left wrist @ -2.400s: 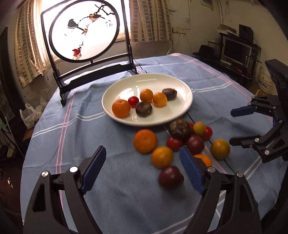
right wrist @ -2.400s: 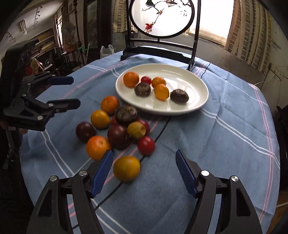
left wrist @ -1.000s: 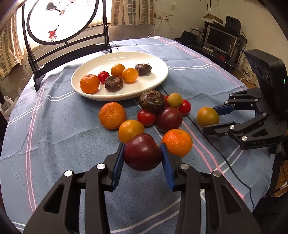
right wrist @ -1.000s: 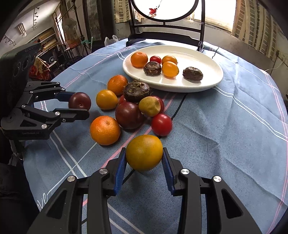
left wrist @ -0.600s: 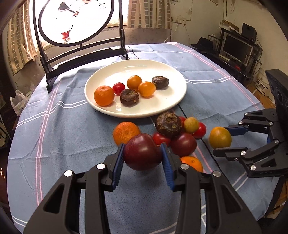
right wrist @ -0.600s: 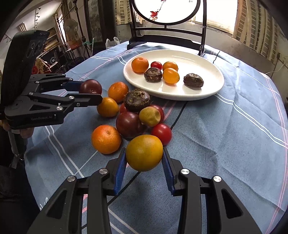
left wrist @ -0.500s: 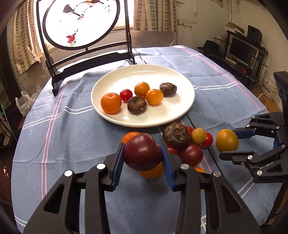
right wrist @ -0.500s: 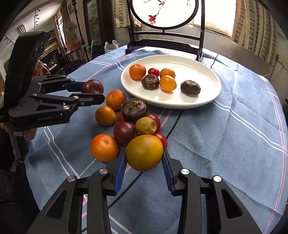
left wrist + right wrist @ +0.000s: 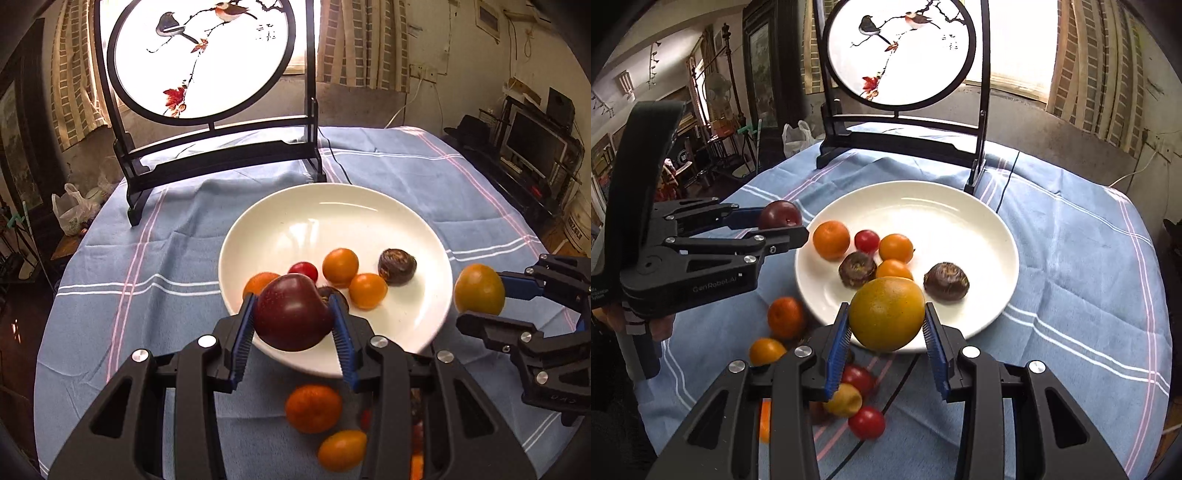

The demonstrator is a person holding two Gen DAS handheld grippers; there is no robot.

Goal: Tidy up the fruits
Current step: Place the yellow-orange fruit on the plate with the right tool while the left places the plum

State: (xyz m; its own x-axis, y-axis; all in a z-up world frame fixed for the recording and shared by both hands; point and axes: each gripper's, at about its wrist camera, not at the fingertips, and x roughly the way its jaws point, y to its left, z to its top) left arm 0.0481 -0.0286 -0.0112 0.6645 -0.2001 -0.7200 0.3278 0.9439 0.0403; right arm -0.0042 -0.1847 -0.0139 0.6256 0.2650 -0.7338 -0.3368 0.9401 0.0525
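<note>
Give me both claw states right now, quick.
Left claw: closed on the dark red plum.
Right claw: closed on the yellow-orange fruit.

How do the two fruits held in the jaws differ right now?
Colour: the dark red plum is deep maroon and glossy; the yellow-orange fruit is dull golden.
Holder: the left gripper clamps the plum, the right gripper the yellow-orange fruit.
Position: the plum is at the left rim of the white plate, the yellow-orange fruit at its right rim.
Both are round and held off the cloth.
</note>
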